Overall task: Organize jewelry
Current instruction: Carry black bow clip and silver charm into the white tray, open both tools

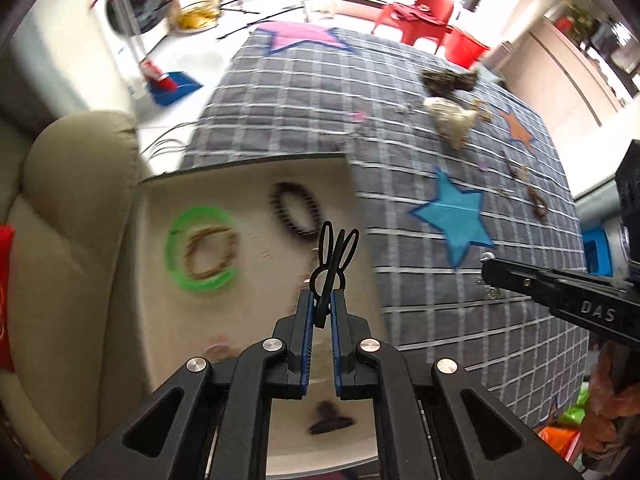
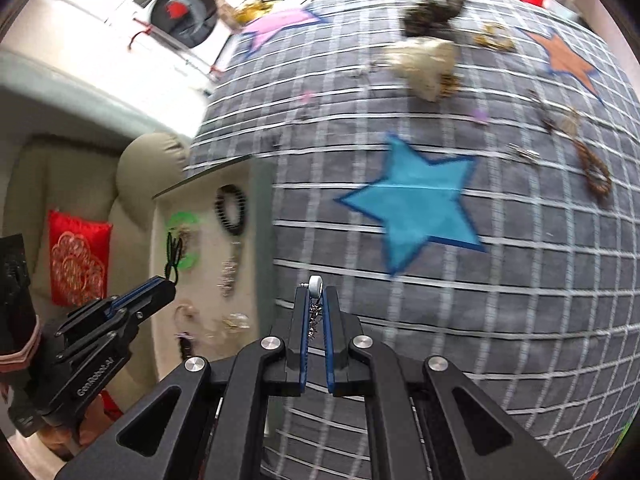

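Observation:
My left gripper [image 1: 322, 295] is shut on a black rabbit-shaped hair clip [image 1: 335, 256], held above a cream table top [image 1: 256, 312]. On that top lie a green bangle [image 1: 200, 254] around a brown bracelet [image 1: 210, 256], and a black bead bracelet [image 1: 297, 212]. My right gripper [image 2: 315, 289] is shut on a pearl earring with a silver chain [image 2: 315, 286], above the grey checked rug [image 2: 480, 280]. From the right wrist the left gripper [image 2: 170, 282] shows at the left with the clip [image 2: 174, 254]. Loose jewelry [image 1: 536, 200] lies on the rug.
A beige sofa [image 1: 72, 240] with a red cushion [image 2: 78, 262] borders the table on the left. The rug carries a blue star [image 1: 456, 220], a pale pouch [image 1: 450, 120] and a dark pouch [image 1: 448, 80]. Red chairs [image 1: 420, 16] stand at the back.

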`<state>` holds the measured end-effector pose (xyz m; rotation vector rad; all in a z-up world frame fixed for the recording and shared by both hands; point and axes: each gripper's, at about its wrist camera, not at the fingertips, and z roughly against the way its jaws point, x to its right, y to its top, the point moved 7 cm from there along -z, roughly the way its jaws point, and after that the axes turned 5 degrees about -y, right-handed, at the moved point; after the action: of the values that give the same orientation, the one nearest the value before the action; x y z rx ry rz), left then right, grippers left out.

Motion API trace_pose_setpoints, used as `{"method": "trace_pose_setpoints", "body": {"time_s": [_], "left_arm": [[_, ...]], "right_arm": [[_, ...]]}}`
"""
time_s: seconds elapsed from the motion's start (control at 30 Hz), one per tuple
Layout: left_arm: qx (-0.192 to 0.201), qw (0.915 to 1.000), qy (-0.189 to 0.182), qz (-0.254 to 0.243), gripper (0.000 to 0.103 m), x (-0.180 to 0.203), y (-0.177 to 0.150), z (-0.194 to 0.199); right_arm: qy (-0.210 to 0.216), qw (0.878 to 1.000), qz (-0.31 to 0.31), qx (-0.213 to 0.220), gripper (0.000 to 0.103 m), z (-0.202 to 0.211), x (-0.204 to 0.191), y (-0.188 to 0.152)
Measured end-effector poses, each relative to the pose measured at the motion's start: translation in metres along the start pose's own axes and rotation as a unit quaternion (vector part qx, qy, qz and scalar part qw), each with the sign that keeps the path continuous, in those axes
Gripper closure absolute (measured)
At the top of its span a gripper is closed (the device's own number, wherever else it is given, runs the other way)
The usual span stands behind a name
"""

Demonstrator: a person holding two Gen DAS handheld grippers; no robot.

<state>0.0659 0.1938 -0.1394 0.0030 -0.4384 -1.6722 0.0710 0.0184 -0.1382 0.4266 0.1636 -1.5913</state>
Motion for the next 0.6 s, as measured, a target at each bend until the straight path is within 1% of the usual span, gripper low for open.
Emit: {"method": "trace_pose_setpoints", "body": {"time_s": [0.13, 0.27, 0.47, 0.6], "left_arm": [[-0.003, 0.9995, 0.016, 0.028, 0.093, -0.036, -0.009, 0.0], [-0.009, 0.9985, 0.031, 0.044, 0.093, -0.062, -0.016, -0.006], [-0.027, 0.997, 0.052, 0.051, 0.093, -0.087, -0.024, -0.025], [-0.036, 0.996, 0.058, 0.057, 0.093, -0.096, -0.024, -0.036]], "right_arm": [[0.009, 1.0, 0.021, -0.007, 0.096, -0.011, -0.034, 0.001], [0.016, 0.999, 0.036, -0.021, 0.096, -0.027, -0.061, -0.001], [0.016, 0.998, 0.048, -0.046, 0.096, -0.053, -0.084, -0.006], [0.012, 0.997, 0.052, -0.061, 0.096, -0.071, -0.093, -0.007]]}}
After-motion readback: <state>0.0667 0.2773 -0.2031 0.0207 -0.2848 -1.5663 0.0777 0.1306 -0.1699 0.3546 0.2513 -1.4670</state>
